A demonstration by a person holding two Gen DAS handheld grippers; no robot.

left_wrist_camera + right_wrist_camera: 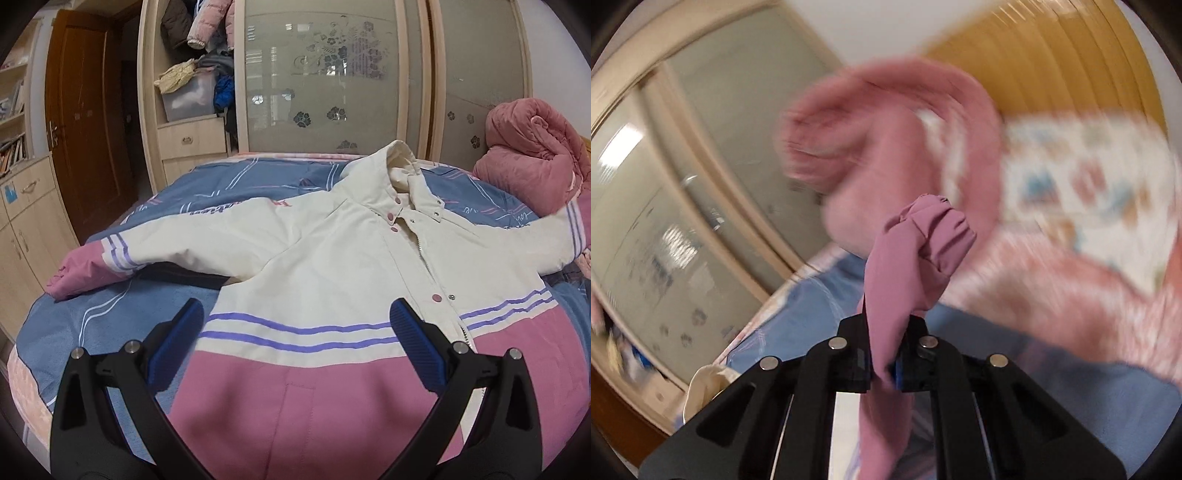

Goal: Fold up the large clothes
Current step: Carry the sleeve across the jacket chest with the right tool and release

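Bed [258, 184]: covered by a blue sheet with white and pink lines; it carries everything here.
Jacket [332, 251]: cream with purple stripes and a pink hem, spread flat and face up on the bed, hood toward the wardrobe, left sleeve stretched out to the side with its pink cuff near the bed's edge.
Right sleeve cuff [923, 240]: pink, gathered, lifted off the bed and standing up out of the right gripper.
Left gripper [295, 339]: fingers spread wide with blue pads, hovering over the jacket's hem and holding nothing.
Right gripper [886, 354]: fingers pressed together, pinching the pink sleeve fabric just below the cuff.
Pink quilt [532, 158]: bunched in a heap at the far right corner of the bed, beside the jacket's right sleeve.
Wardrobe [332, 74]: frosted sliding doors with flower patterns behind the bed; an open section at left holds clothes and a plastic box.
Door [85, 110]: dark brown wood, left of the wardrobe.
Right wrist view: background heavily blurred.
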